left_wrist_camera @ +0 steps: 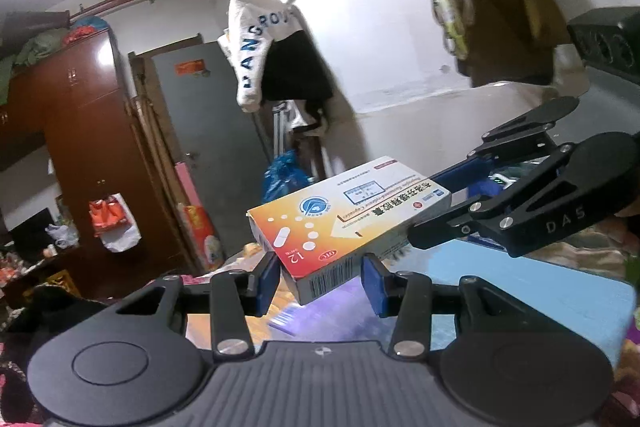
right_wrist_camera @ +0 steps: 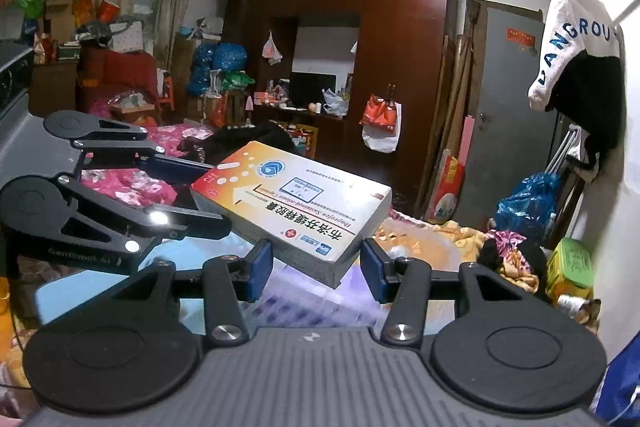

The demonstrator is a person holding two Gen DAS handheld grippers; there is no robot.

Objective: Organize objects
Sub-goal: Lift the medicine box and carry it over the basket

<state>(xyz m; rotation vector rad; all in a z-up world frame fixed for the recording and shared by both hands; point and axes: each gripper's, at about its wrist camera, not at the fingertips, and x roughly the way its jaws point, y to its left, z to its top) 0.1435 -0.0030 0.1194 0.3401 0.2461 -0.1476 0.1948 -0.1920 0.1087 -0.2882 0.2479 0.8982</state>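
A white and orange medicine box (left_wrist_camera: 352, 223) is held in the air between both grippers; it also shows in the right wrist view (right_wrist_camera: 292, 203). My left gripper (left_wrist_camera: 320, 275) has its blue pads on either side of the box's near end. My right gripper (right_wrist_camera: 316, 267) straddles the opposite end with its blue pads. In the left wrist view the right gripper (left_wrist_camera: 440, 203) reaches in from the right and touches the box. In the right wrist view the left gripper (right_wrist_camera: 200, 195) reaches in from the left. How firmly each pair of pads presses the box is unclear.
Below the box lie a light blue surface (left_wrist_camera: 540, 291) and a purple patterned object (right_wrist_camera: 304, 303). A floral bed (right_wrist_camera: 132, 183) lies left, a dark wardrobe (right_wrist_camera: 384, 67) and grey door (right_wrist_camera: 508, 115) stand behind, and clothes (right_wrist_camera: 576, 63) hang at the right wall.
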